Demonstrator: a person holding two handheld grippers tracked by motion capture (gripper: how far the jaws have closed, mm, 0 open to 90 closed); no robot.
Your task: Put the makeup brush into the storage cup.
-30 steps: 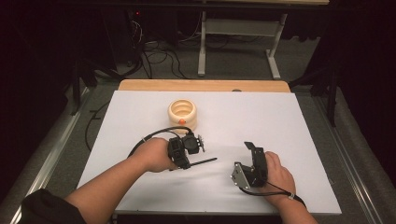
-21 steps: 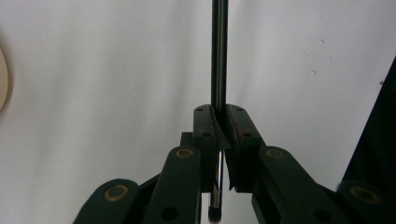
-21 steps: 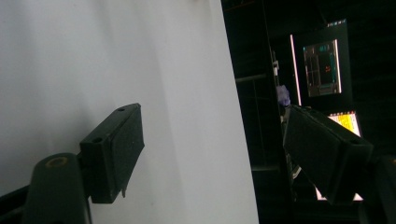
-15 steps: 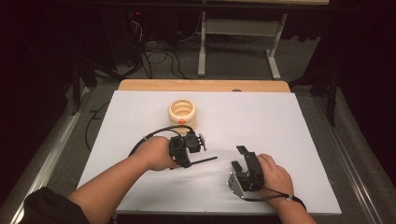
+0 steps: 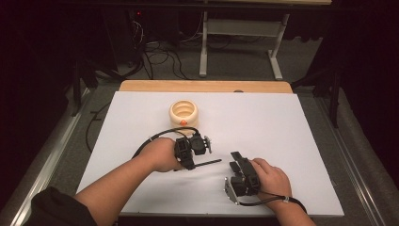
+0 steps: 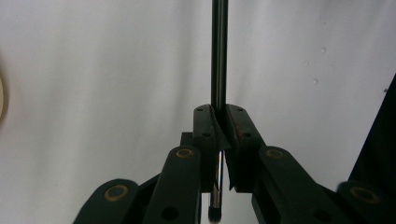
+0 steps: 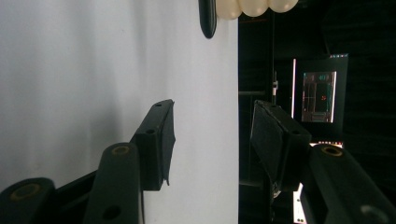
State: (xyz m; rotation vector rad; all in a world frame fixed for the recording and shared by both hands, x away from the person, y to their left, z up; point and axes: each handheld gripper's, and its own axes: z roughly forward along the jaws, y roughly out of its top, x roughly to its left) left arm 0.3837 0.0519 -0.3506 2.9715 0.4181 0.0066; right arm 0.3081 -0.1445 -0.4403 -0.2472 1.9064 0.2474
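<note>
- Clamping a thin dark rod (image 6: 219,51) in the left gripper (image 5: 195,149), jaws fully closed on it, pads pressing from both sides near one end.
- Holding that rod low over the white table (image 5: 282,127), near the middle, its long axis running roughly left to right, free end pointing right toward the other hand.
- Resting the right gripper (image 5: 237,162) on the table just right of and nearer than the rod's free tip (image 5: 217,161), jaws pointing away toward the far left.
- Closing the right gripper's jaws just now, standing about half open, with nothing between the pads (image 7: 161,135) in its own view.
- Sitting well apart on the far side of the left hand (image 5: 162,154): a cream ringed holder (image 5: 184,112) on the table, hollow in the middle, with a small orange spot (image 5: 183,123) at its near rim; contents otherwise too small to tell.
- Judging the coming move as turning on the rod's free end: lying just left of the right gripper, closer to it than to the holder, so probably calling for a short shift left to meet the tip.
- Risking a miss if the half-open jaws are not lined up across the rod's axis.
</note>
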